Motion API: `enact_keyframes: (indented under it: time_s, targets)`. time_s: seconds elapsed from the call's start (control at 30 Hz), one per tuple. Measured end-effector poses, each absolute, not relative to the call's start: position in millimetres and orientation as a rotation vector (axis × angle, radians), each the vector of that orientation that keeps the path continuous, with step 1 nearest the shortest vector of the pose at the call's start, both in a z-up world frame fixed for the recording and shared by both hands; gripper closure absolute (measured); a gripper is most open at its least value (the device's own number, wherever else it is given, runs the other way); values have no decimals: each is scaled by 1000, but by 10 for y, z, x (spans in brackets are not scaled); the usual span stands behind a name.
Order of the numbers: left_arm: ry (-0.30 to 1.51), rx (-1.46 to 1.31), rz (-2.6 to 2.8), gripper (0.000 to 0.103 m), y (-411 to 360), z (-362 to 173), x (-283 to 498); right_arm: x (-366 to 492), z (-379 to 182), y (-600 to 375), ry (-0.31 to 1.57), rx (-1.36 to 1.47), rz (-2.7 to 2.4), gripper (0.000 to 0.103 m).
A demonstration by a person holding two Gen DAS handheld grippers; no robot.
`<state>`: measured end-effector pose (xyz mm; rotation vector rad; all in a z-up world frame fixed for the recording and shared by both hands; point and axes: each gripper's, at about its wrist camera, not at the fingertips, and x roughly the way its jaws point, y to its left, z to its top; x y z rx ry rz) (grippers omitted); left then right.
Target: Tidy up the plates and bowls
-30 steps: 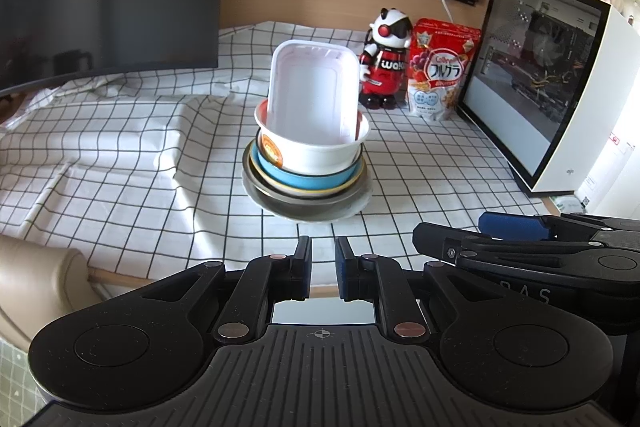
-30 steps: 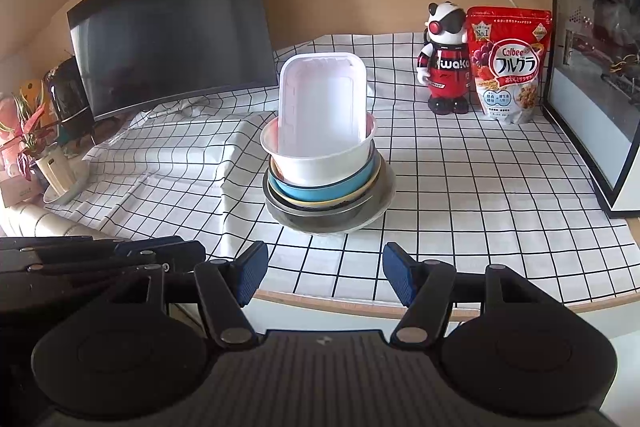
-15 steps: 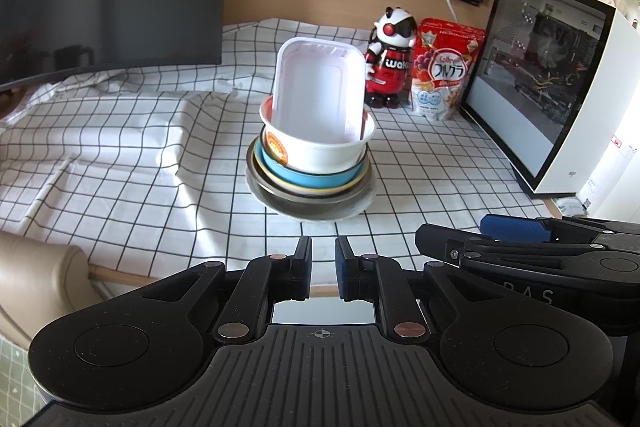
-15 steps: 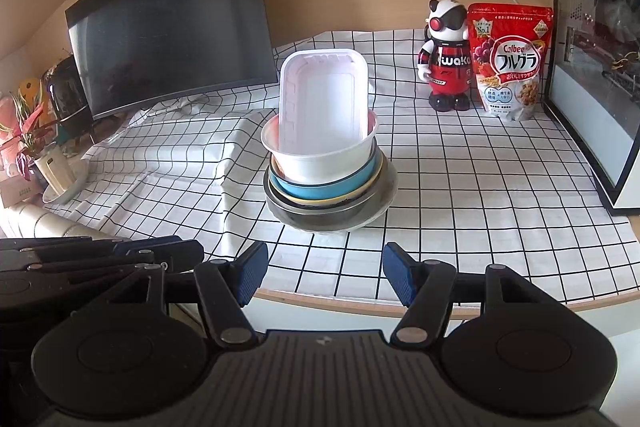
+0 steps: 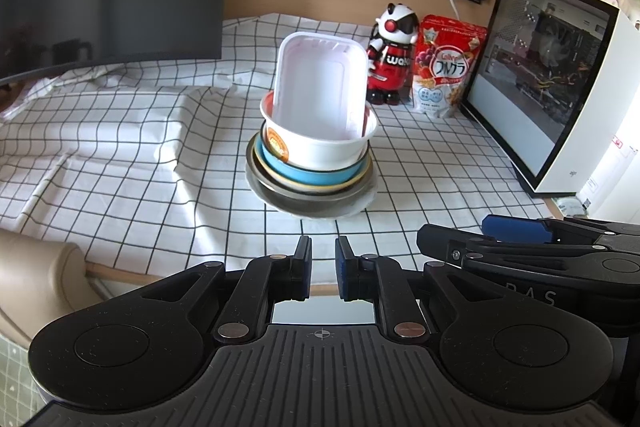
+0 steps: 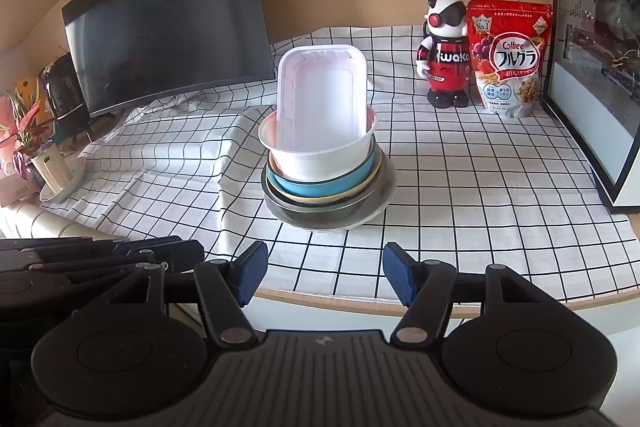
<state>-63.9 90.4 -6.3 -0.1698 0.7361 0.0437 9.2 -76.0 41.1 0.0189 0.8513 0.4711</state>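
Nothing has been shifted since a second ago: both grippers are held where they were, and the stack is unchanged. On the left gripper [image 5: 322, 269] the blue pads are brought nearly together, only a narrow slit being left, and nothing is gripped. On the right gripper [image 6: 324, 277] the jaws are kept wide apart and empty. Both are held off the near edge of the table [image 6: 520, 301], well apart from the dishes.

Further out, the stack is found at the middle of the checked cloth [image 5: 120, 163]: a white tray [image 5: 320, 91] is stood on end, tilted back, inside a white bowl [image 5: 320, 147]; beneath it a blue bowl [image 5: 316, 175], a yellow rim, and a metal bowl [image 6: 320, 217] are nested.

From the left wrist, an orange label on the white bowl is shown, hidden from the right; the right gripper [image 5: 532, 247] is caught there side-on. From the right wrist alone, a potted plant [image 6: 36, 151] is picked up at far left, with the left gripper [image 6: 132, 255] beside it.

Behind the stack, a toy robot [image 6: 446, 55] and cereal bag [image 6: 508, 59] are set side by side, with a monitor [image 6: 168, 27] at left and a PC case [image 5: 560, 87] at right.
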Motion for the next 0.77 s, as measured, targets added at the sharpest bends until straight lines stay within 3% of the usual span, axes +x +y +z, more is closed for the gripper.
enact_keyframes:
  time_s: [0.77]
  targets:
    - [752,-172,31,88,920,-114,-585,157,383,-720,872,12,458,39]
